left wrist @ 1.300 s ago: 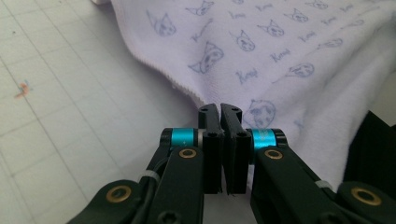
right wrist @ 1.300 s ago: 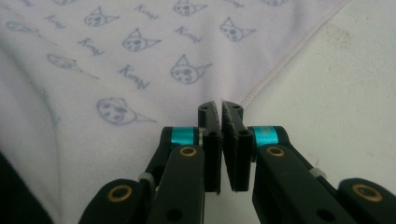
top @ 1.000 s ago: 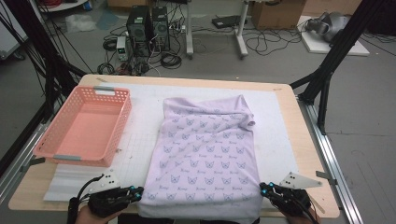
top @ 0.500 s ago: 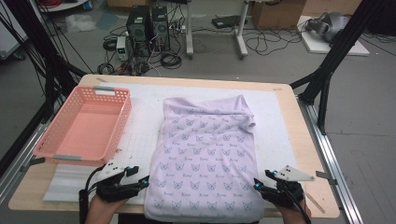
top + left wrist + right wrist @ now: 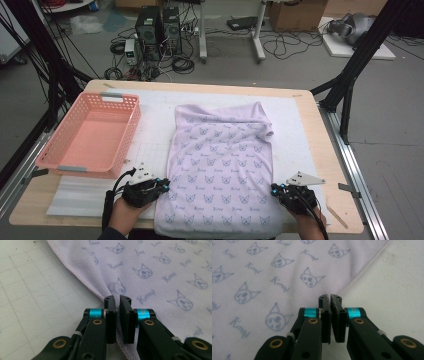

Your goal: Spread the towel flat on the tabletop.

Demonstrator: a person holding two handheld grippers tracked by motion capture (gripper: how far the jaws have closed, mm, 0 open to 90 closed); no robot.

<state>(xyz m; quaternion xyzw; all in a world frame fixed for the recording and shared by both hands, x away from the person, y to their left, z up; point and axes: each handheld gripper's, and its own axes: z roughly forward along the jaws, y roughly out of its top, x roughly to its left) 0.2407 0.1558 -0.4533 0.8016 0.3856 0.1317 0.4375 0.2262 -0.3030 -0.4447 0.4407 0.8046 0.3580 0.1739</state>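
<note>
Lilac towel (image 5: 222, 170) printed with cat faces and cursive "Kuromi", left gripper (image 5: 117, 301) and right gripper (image 5: 330, 298) fingers pinching its hems

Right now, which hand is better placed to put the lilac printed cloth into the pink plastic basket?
Left. The left gripper pinches the lilac printed cloth on the side of the pink plastic basket; the right gripper pinches the far edge.

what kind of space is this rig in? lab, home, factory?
Most likely a lab or workshop set up for recording. A wooden table stands inside black frame struts, desktop computer towers and loose cables sit on the bare grey floor, with a cardboard box behind. Nothing domestic around.
</note>
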